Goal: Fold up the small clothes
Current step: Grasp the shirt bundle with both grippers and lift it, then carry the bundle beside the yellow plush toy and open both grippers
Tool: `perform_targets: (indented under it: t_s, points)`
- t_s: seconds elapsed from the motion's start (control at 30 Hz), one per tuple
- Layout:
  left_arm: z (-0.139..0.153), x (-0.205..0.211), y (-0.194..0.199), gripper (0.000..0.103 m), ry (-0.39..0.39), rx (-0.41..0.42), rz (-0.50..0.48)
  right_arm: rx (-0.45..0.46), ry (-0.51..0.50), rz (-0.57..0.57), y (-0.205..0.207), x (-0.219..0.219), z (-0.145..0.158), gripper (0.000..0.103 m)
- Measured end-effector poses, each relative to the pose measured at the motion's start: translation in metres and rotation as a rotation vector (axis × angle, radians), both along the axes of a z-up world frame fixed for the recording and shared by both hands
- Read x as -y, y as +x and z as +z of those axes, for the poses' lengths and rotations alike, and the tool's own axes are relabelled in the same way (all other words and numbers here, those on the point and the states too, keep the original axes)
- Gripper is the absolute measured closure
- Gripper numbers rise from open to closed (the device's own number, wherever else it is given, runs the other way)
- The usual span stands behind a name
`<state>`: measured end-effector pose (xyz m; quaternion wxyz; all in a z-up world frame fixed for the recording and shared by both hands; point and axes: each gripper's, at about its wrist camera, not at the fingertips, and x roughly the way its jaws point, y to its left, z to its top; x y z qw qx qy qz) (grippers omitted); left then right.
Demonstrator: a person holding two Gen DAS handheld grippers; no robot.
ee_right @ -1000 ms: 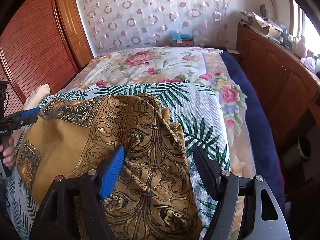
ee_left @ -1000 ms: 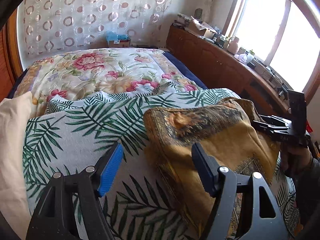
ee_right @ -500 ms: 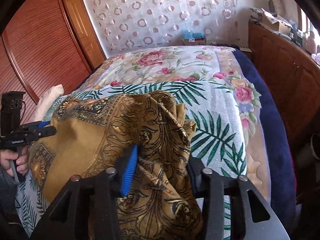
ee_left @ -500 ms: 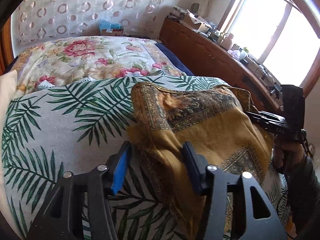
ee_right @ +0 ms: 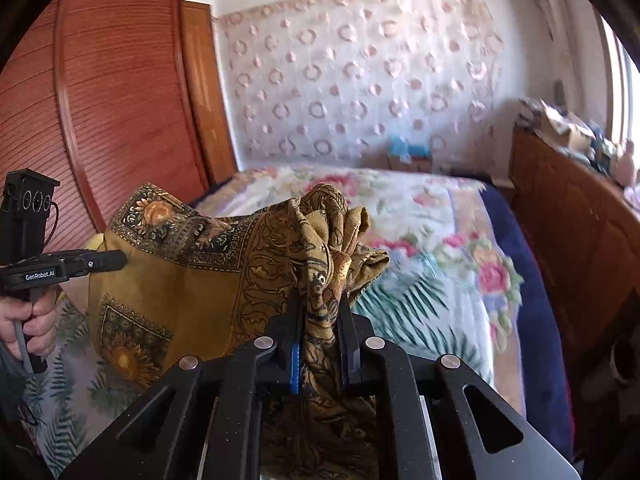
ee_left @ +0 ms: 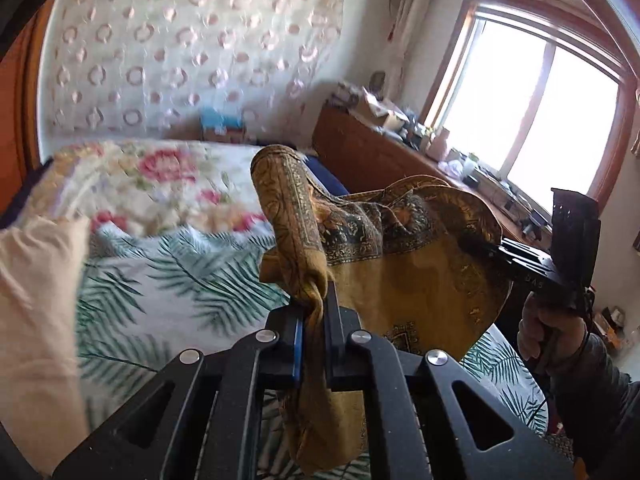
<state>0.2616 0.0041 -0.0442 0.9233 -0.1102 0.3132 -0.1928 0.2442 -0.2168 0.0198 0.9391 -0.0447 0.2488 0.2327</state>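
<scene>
The yellow patterned cloth (ee_left: 416,280) hangs just above the bed (ee_left: 168,280), because the left tool (ee_left: 314,320) and the right tool (ee_right: 320,320) have just squeezed shut on its two ends to lift it for folding.

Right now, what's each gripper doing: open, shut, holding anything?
Left gripper: jaws just closed, shut on a bunched edge of the mustard patterned cloth.
Right gripper: jaws just closed, shut on the same cloth's other side.
</scene>
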Motion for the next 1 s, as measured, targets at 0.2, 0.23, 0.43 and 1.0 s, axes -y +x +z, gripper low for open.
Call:
perform_targets:
  t_s: [0.2, 0.23, 0.43, 1.0]
  points:
    - [0.019, -0.071, -0.031, 0.095, 0.020, 0.065, 0.166, 0.078, -0.016, 0.136, 0.018, -0.067, 0.024, 0.090]
    - [0.017, -0.080, -0.035, 0.095, 0.025, 0.069, 0.190, 0.085, -0.019, 0.161, 0.023, -0.079, 0.027, 0.090]
    - [-0.003, -0.142, -0.078, 0.095, 0.044, 0.088, 0.402, 0.117, -0.094, 0.348, 0.070, -0.177, 0.038, 0.090]
    - [-0.080, -0.188, -0.110, 0.095, 0.025, -0.095, 0.572, 0.111, -0.327, 0.613, 0.193, -0.412, 0.014, 0.089]
